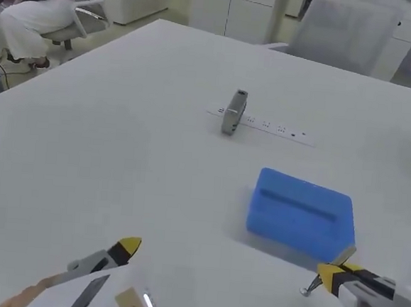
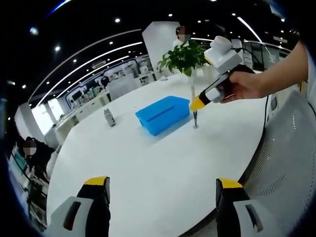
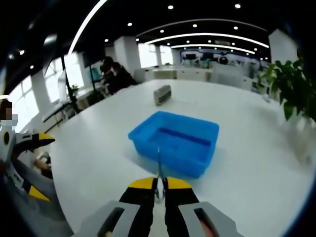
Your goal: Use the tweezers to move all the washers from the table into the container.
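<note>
While the left gripper (image 2: 163, 191) hangs low over the near edge of the counter (image 1: 106, 153) with its jaws spread wide and nothing between them, the right gripper (image 3: 159, 183) does the fine work: its jaws are pressed together on a pair of metal tweezers (image 3: 158, 167). The tweezers jut forward past the yellow jaw tips. In the left gripper view their point comes down to the counter just in front of the container, as if to pick something up there. I judge the empty left gripper is parked simply to keep out of the way.

No washers can be made out anywhere on the white surface. They may be too small and pale to show at this sharpness.

Just beyond the tweezers sits the blue plastic container (image 3: 192, 165), a shallow rectangular tray open at the top, close enough for a short carry. Its floor looks bare, with no washer visible inside.

Farther back a small grey block (image 1: 234, 112) stands upright on a socket strip (image 1: 279, 128) set in the counter, well apart from the work. Grey office chairs (image 1: 343, 33) stand behind.
</note>
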{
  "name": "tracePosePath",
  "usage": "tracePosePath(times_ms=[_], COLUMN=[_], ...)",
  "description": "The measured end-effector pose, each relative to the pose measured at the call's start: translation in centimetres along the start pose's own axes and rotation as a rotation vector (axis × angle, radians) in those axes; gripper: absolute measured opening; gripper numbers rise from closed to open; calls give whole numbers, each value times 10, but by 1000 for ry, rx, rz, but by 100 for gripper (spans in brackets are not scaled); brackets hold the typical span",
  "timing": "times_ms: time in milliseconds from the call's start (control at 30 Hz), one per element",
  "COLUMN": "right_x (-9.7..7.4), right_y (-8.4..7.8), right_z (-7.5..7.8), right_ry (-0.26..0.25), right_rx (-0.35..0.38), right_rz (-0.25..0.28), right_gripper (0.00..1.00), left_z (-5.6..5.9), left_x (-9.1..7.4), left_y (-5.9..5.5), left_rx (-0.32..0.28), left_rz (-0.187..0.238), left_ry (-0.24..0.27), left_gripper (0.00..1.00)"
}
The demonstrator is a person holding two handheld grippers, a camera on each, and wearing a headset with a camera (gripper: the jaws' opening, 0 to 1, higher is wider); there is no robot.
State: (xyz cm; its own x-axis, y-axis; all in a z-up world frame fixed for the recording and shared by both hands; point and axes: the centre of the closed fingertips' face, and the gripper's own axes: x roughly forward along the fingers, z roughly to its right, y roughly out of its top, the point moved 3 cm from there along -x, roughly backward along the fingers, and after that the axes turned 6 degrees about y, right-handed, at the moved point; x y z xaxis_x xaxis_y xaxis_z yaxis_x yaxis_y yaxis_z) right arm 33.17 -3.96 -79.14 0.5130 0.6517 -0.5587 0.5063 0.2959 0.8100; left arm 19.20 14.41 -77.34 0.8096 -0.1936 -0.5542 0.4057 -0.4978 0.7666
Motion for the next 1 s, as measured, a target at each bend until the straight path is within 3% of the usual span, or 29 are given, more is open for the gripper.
tracePosePath(times_ms=[633,1000], right_x=[1,1], right_y=[-1,-3], right_z=[-3,-7], right_ry=[-3,6], right_rx=[-17,-116], right_rz=[-2,-31], right_gripper=[3,2], left_z=[-1,0], left_x=[-1,-1], left_y=[-1,-1], left_rx=[0,4], left_rz=[-5,-10], left_ry=[10,10], left_gripper=[90,90])
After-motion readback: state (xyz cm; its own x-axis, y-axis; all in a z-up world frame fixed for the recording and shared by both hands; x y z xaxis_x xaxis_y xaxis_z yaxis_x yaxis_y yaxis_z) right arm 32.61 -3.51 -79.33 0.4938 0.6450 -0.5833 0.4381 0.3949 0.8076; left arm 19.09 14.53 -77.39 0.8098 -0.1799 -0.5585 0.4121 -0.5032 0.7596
